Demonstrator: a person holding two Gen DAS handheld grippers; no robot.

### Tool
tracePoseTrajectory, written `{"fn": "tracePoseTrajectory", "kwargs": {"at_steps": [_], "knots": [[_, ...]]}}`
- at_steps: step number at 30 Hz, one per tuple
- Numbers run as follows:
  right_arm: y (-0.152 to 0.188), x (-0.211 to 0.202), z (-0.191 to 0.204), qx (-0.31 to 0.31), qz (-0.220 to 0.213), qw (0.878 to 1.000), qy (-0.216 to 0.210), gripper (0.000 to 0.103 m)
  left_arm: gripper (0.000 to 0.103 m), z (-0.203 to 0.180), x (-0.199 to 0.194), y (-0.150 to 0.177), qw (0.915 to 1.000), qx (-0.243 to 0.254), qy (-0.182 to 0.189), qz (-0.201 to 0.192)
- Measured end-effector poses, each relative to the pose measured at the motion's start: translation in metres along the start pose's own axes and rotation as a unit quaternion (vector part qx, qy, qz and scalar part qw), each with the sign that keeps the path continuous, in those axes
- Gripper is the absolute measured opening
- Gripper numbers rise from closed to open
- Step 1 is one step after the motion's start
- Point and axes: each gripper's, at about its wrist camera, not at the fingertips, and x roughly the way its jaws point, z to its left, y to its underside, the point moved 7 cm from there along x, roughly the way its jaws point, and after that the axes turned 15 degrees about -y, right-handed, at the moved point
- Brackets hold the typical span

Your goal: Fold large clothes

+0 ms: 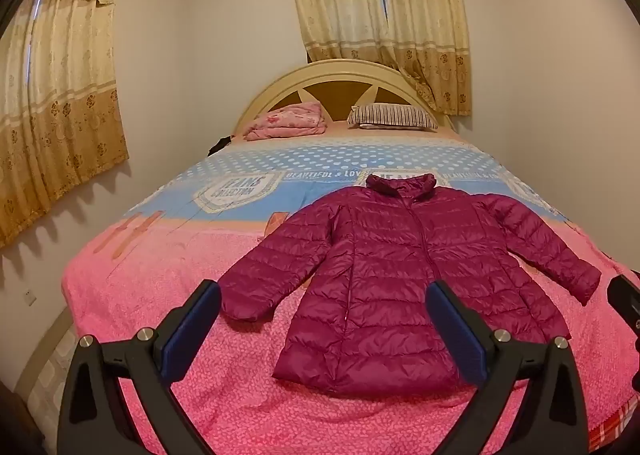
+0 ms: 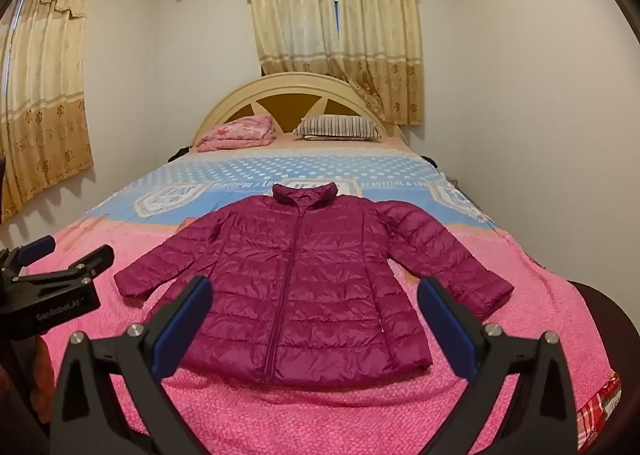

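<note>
Here, in the left wrist view, the left gripper (image 1: 324, 319) is held above the near end of the bed (image 1: 160, 295) with its two fingers spread wide and nothing between them. The magenta puffer jacket (image 1: 384, 275) lies flat on the pink bedspread, front side up and zipped, collar toward the headboard (image 1: 336, 75) and hem toward the camera. Both sleeves are stretched out to the sides and angled down. The blue pads (image 1: 192, 331) frame the lower part of the jacket but do not touch it. At the head of the bed sit a folded pink blanket (image 1: 286, 121) and a striped pillow (image 1: 392, 117), side by side. Yellow curtains (image 1: 380, 15) hang behind the headboard, and another pair hangs on the left wall. A dark piece of the right gripper (image 1: 624, 303) shows at the right edge.

In the right wrist view, the right gripper (image 2: 314, 319) is likewise spread wide and holds nothing, hovering over the foot of the bed (image 2: 360, 415). The jacket (image 2: 304, 279) lies centred between its fingers, not touched. The left gripper (image 2: 68, 251) appears at the left edge, fingers apart, above the bedspread near the jacket's sleeve. The blanket (image 2: 240, 133) and pillow (image 2: 338, 127) rest below the headboard (image 2: 288, 89).
</note>
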Motion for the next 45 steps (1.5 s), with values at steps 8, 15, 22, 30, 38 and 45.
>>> {"fn": "tracePoseTrajectory", "kwargs": {"at_steps": [8,15,22,30,38,45], "knots": [[0.002,0.002,0.0,0.001,0.002,1.0,-0.001,0.103,0.102,0.001,0.01,-0.003,0.9999,-0.002,0.008,0.014],[0.001,0.004,0.001,-0.001,0.008,1.0,-0.001,0.103,0.102,0.003,0.004,0.003,0.9998,-0.012,0.011,0.015],[0.003,0.004,0.001,0.002,0.009,1.0,-0.003,0.103,0.102,0.003,0.003,0.001,0.9998,-0.013,0.011,0.008],[0.006,0.005,0.002,0.002,0.013,1.0,-0.007,0.103,0.102,0.007,0.004,0.001,0.9997,-0.021,0.007,0.007],[0.006,0.005,0.003,0.004,0.014,1.0,-0.008,0.103,0.102,0.007,0.005,0.0,0.9997,-0.022,0.007,0.005],[0.009,0.007,0.003,0.003,0.016,1.0,-0.01,0.103,0.102,0.008,0.005,-0.001,0.9997,-0.022,0.007,0.006]]}}
